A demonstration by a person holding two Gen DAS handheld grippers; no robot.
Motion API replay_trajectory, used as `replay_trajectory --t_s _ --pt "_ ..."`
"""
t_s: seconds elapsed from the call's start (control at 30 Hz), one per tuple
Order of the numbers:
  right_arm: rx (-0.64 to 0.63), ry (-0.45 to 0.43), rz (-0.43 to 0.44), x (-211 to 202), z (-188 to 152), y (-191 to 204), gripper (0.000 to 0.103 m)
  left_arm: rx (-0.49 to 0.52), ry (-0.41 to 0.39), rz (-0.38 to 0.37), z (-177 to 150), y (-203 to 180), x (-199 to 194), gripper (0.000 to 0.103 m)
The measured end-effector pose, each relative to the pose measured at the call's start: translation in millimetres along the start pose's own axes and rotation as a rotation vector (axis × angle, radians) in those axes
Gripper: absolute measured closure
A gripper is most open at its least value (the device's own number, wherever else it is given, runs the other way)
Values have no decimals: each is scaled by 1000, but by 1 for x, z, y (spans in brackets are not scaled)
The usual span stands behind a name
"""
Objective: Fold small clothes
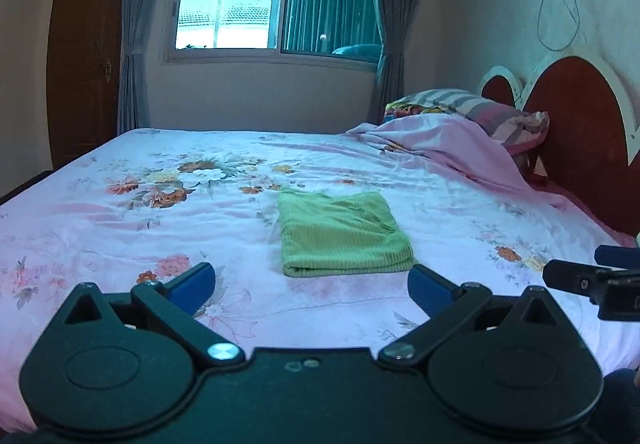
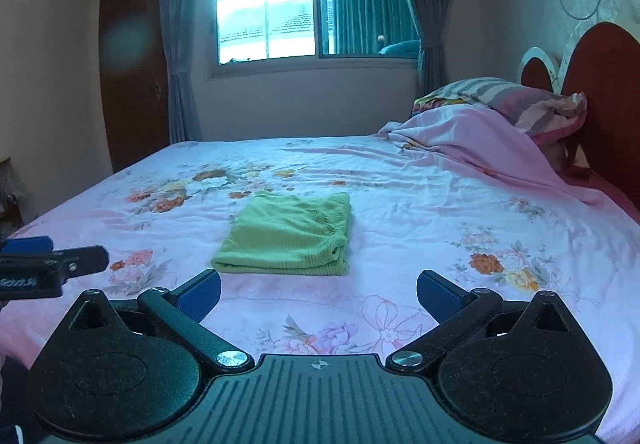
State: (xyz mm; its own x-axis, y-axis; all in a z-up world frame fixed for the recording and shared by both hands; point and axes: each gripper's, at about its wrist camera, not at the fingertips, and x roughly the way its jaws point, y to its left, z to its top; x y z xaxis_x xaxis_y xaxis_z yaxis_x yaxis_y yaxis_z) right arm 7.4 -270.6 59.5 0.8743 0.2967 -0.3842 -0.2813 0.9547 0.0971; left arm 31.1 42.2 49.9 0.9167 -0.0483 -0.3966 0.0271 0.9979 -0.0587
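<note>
A small green ribbed garment [image 1: 344,234] lies folded into a neat rectangle on the flowered bed sheet [image 1: 120,212]; it also shows in the right wrist view as the green garment [image 2: 286,235]. My left gripper [image 1: 312,284] hovers above the near part of the bed, short of the garment, jaws wide apart with nothing between them. My right gripper [image 2: 319,294] hangs likewise back from the garment, open and empty. Each gripper's tip shows at the edge of the other's view: the right gripper [image 1: 592,276] and the left gripper [image 2: 56,264].
A pink blanket [image 1: 452,148] and striped pillows [image 1: 480,108] are heaped at the right by the red headboard [image 1: 576,132]. A curtained window [image 1: 276,4] fills the far wall, and a dark wooden door [image 1: 84,56] stands to the left.
</note>
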Motion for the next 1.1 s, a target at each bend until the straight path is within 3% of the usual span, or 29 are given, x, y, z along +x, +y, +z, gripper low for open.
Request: replay_trajectory --t_s 1.1 --pt "14 -27 -15 -8 3 -4 0 13 -21 -55 -3 -10 -5 2"
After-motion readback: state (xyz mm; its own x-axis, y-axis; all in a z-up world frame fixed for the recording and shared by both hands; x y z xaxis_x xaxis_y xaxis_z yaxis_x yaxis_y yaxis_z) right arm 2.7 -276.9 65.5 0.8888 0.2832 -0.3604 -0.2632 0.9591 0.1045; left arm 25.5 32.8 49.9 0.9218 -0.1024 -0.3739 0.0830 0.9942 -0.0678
